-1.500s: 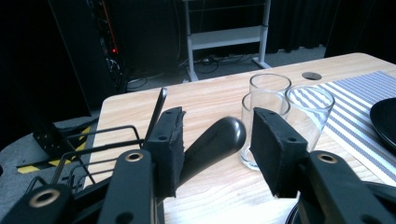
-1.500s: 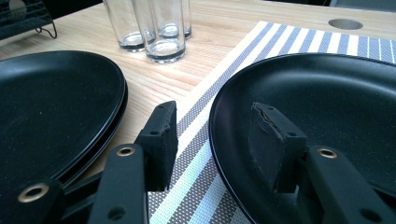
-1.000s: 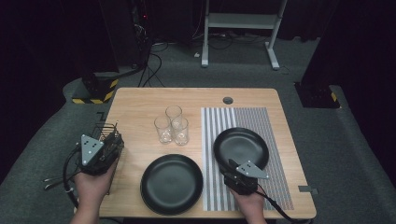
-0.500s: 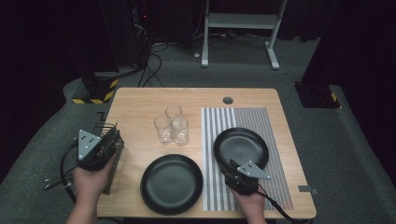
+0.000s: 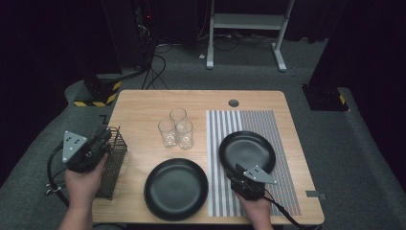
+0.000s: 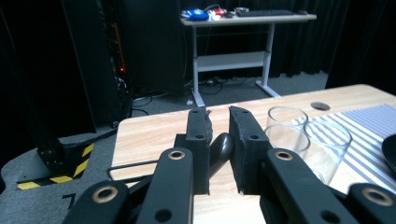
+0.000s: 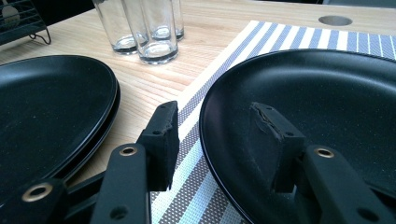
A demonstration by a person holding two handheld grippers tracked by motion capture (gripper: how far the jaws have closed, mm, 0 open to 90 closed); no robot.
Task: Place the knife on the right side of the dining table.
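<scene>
My left gripper [image 5: 102, 137] hangs over the near left corner of the table, above a black wire basket [image 5: 113, 163]. Its jaws [image 6: 218, 119] are shut on a black rounded handle [image 6: 221, 148], whose lower part is hidden behind them. On a striped mat [image 5: 268, 122] lies a black plate [image 5: 247, 152]. My right gripper [image 5: 238, 169] stands open at the near rim of that plate [image 7: 327, 107]. One jaw is over the mat outside the rim and the other over the plate's inside [image 7: 215, 123].
A second black plate [image 5: 176, 188] lies on bare wood at the front middle, close to the mat's left edge. Three empty glasses [image 5: 175, 130] stand together behind it. A round cable hole [image 5: 233, 103] sits near the table's far edge. The basket stands at the left edge.
My left gripper has drifted a little to the left, off toward the table's left edge, still shut on the handle. The right gripper and the plates have not moved.
</scene>
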